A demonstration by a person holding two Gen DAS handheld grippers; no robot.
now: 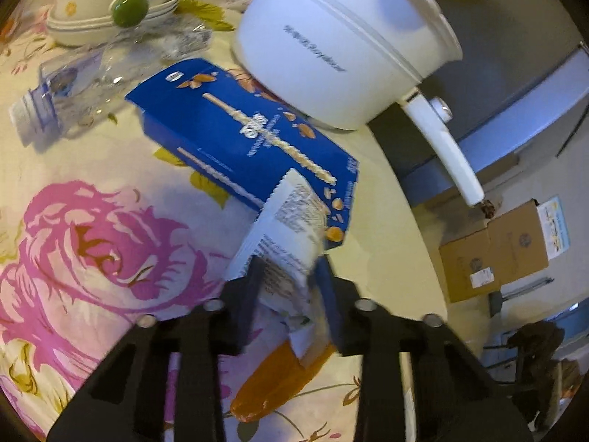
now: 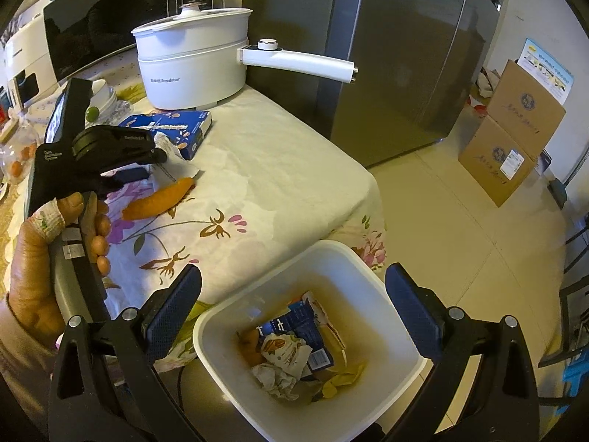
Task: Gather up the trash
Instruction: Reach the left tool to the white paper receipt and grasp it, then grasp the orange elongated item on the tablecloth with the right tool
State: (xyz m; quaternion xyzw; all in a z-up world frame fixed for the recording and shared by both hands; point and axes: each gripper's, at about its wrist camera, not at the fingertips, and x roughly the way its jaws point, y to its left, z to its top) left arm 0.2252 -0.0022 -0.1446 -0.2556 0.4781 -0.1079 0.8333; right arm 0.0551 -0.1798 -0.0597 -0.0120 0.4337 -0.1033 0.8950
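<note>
My left gripper (image 1: 289, 276) is shut on a white printed wrapper (image 1: 291, 221) and holds it just above the floral tablecloth (image 1: 92, 191), over an orange peel-like scrap (image 1: 272, 383). In the right wrist view the left gripper (image 2: 158, 154) holds the wrapper (image 2: 173, 154) beside the orange scrap (image 2: 158, 199). A blue snack box (image 1: 239, 129) lies behind it, and it also shows in the right wrist view (image 2: 173, 125). My right gripper (image 2: 294, 302) is open and empty above a white bin (image 2: 386, 294) that holds crumpled trash (image 2: 291, 353) at the table's corner.
A white electric pot (image 1: 331, 37) with a long handle stands at the table's back edge. Stacked bowls (image 1: 110, 11) with a green ball and a crushed clear plastic bottle (image 1: 73, 88) lie at the far left. Cardboard boxes (image 2: 511, 136) stand on the floor by a fridge (image 2: 397, 55).
</note>
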